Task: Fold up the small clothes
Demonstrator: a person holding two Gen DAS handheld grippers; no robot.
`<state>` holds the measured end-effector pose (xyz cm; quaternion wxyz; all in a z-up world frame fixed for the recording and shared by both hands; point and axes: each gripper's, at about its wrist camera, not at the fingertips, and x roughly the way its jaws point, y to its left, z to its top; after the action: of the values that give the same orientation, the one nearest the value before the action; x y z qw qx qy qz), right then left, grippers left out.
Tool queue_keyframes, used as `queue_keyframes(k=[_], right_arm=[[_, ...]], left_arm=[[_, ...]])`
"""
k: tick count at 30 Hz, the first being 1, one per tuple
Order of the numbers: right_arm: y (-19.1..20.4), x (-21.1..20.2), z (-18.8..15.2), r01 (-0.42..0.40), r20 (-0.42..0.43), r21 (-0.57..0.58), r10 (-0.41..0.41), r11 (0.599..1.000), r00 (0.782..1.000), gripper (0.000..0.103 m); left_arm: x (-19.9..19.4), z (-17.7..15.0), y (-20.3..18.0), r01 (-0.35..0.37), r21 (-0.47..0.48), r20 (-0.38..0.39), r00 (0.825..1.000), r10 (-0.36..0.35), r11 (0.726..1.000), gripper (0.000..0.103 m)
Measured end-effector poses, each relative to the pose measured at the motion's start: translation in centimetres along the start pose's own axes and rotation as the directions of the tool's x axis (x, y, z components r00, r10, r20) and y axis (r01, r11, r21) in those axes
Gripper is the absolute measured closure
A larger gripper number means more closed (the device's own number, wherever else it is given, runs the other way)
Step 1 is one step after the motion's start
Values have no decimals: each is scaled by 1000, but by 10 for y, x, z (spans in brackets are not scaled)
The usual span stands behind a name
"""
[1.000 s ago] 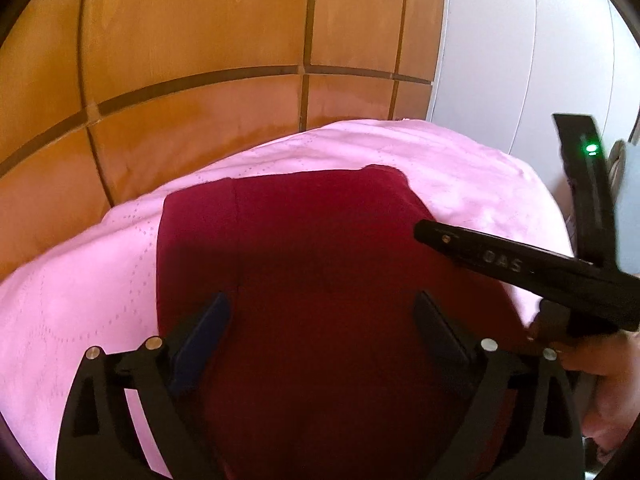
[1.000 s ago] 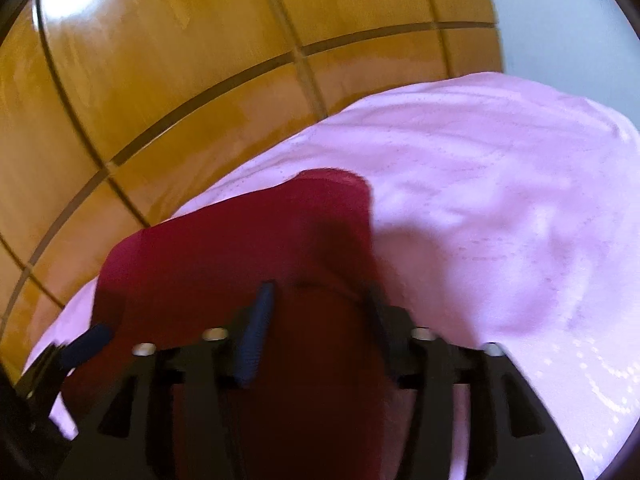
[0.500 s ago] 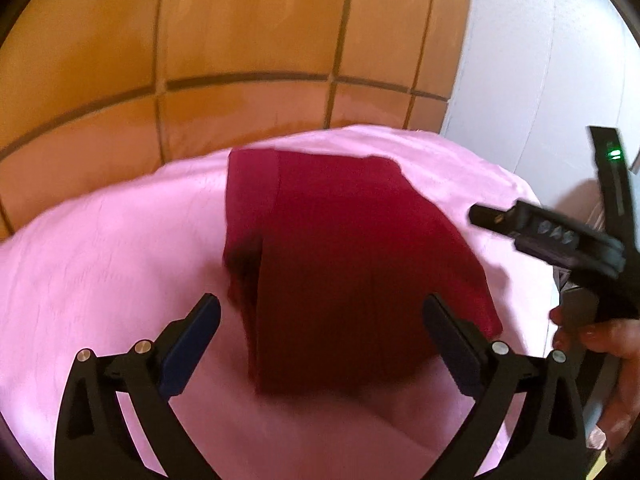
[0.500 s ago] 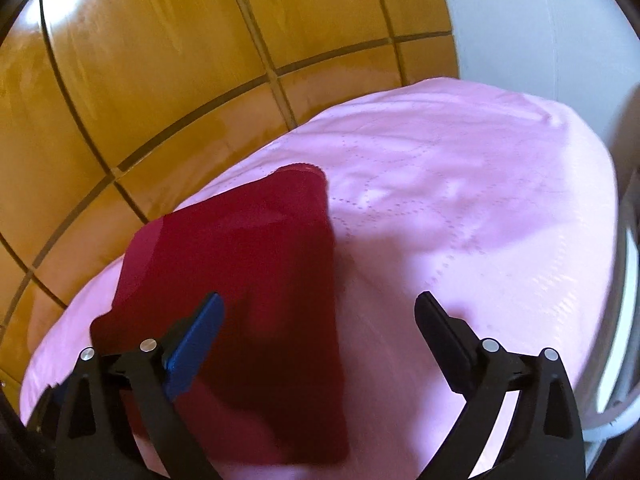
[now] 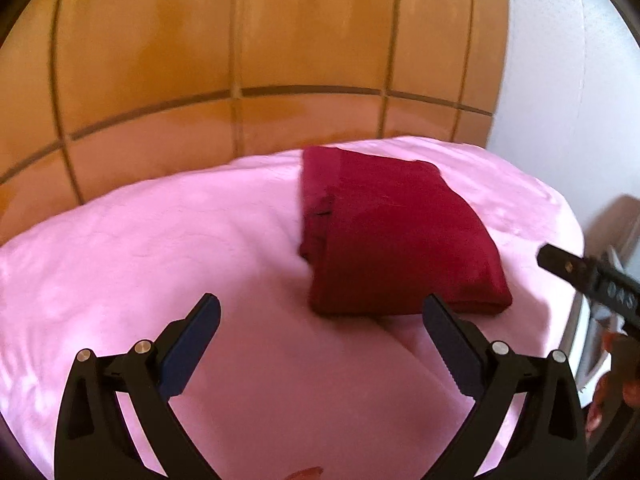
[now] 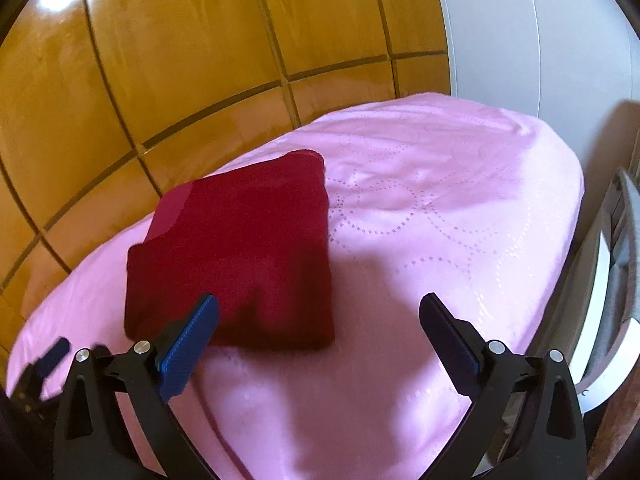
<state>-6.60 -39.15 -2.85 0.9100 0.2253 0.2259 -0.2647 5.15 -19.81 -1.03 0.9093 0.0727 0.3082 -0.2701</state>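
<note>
Backing off now: left gripper (image 5: 320, 334) and right gripper (image 6: 319, 330) both spread wide, holding nothing, pulled clear of red garment (image 6: 236, 256). Sits folded, compact, on pink bedspread (image 6: 440, 208) near wooden headboard (image 6: 180, 60). Looks done, fold holding.

Blurred pale characters on right tongs (image 5: 592, 280) arm; not readable.

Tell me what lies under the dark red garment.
The folded dark red garment rests on a pink quilted cover. Whatever is beneath that cover is hidden.
</note>
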Motion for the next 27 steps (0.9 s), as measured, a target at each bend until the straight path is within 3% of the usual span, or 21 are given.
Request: queue_keyframes(k=[5, 17, 27], right_arm=[[4, -13, -13, -1, 19, -21, 1, 1000, 1000, 4], [16, -39, -47, -8, 25, -100, 11, 995, 1000, 4], [17, -37, -50, 7, 25, -119, -5, 993, 1000, 4]], left_arm=[[-13, -6, 4, -52, -2, 6, 999, 52, 999, 2], [-25, -18, 12, -86, -36, -15, 996, 86, 996, 2], [-34, -22, 11, -100, -27, -2, 995, 100, 995, 2]])
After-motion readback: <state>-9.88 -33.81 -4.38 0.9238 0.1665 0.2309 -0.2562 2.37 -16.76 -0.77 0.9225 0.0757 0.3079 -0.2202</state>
